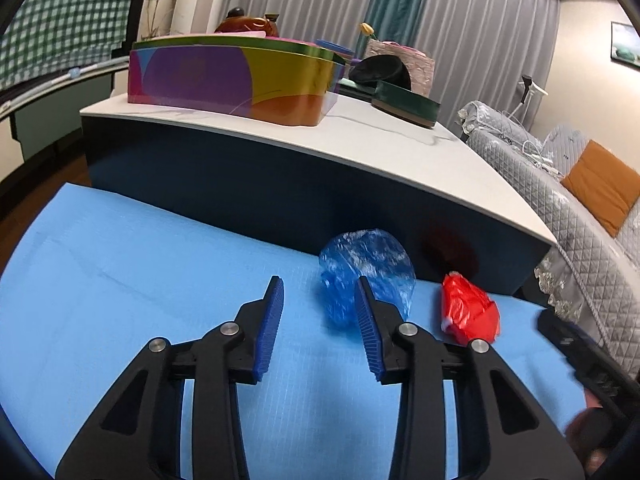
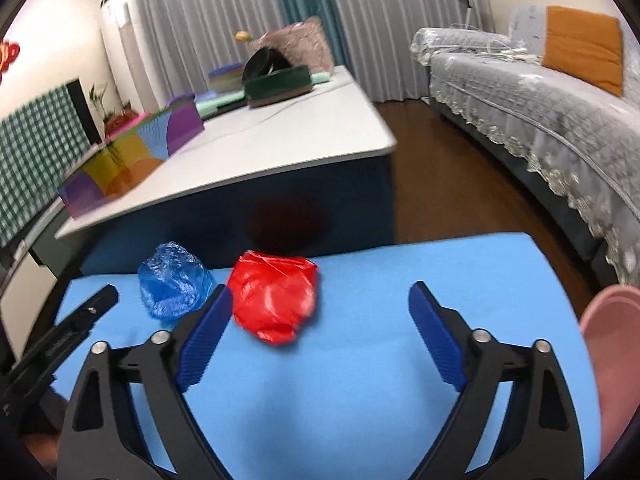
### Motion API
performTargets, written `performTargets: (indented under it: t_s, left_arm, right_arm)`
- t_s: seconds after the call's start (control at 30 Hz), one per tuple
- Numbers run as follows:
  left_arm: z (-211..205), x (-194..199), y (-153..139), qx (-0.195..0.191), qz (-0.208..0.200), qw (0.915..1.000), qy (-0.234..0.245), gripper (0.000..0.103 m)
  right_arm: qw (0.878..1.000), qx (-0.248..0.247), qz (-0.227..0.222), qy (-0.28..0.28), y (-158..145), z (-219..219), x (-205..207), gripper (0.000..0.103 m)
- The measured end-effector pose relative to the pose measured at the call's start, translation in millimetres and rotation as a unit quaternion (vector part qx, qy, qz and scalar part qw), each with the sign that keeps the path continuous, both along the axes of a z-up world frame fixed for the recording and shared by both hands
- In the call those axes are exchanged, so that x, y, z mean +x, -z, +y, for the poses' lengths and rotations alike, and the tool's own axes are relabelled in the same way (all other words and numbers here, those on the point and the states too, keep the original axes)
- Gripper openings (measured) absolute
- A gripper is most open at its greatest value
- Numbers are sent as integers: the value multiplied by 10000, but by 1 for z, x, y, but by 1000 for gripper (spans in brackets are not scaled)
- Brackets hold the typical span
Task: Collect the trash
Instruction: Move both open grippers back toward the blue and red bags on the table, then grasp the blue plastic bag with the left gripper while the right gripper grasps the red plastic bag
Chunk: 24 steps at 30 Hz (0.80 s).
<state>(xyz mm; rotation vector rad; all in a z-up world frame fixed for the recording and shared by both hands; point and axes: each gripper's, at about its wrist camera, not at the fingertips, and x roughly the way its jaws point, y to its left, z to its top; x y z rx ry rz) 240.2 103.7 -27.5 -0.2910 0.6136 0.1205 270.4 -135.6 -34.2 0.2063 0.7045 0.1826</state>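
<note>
A crumpled blue plastic bag (image 1: pixel 368 268) (image 2: pixel 174 284) and a crumpled red plastic bag (image 1: pixel 470 312) (image 2: pixel 276 300) lie side by side on a blue mat (image 1: pixel 140 264) (image 2: pixel 400 280), close to the dark side of a low table. My left gripper (image 1: pixel 319 284) is open just short of the blue bag. Its right finger (image 1: pixel 366 320) overlaps the bag's near edge, and neither pad presses on it. My right gripper (image 2: pixel 320 288) stands wide open, with the red bag just ahead between the tips, nearer the left finger (image 2: pixel 208 328) and untouched.
The white-topped low table (image 1: pixel 360 136) (image 2: pixel 280 136) behind the mat carries a colourful tin (image 1: pixel 232 76), a green box (image 1: pixel 404 102) and other items. A grey quilted sofa (image 2: pixel 540 100) with an orange cushion stands to the right. A pink object (image 2: pixel 612 360) is at the far right.
</note>
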Motion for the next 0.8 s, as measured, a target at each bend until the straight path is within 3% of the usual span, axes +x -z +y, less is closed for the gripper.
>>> performTargets:
  t_s: [0.17, 0.33, 0.5, 0.6, 0.63, 0.7, 0.8]
  left_arm:
    - [1, 13, 4, -115, 48, 9999, 71, 38]
    - [0, 24, 13, -254, 134, 9995, 162, 38]
    - [-14, 36, 19, -238, 327, 9983, 422, 38]
    - [-27, 43, 27, 73, 602, 9970, 491, 37]
    - [-28, 43, 28, 71, 630, 9966, 520, 35]
    - [-30, 42, 27, 77, 641, 9964, 549, 9]
    - [-31, 37, 23, 189, 624, 9966, 496, 3]
  right_arm:
    - [9981, -330, 303, -433, 15, 35, 29, 95]
    - [9956, -500, 589, -528, 24, 42, 41, 94]
    - [9939, -592, 743, -564, 29, 42, 44, 65]
    - [9943, -525, 717, -584, 27, 38, 42, 59]
    - [9944, -540, 696, -584, 28, 38, 40, 59]
    - [9948, -533, 646, -581, 27, 35, 38, 56]
    - [9958, -443, 624, -500, 25, 26, 32, 55]
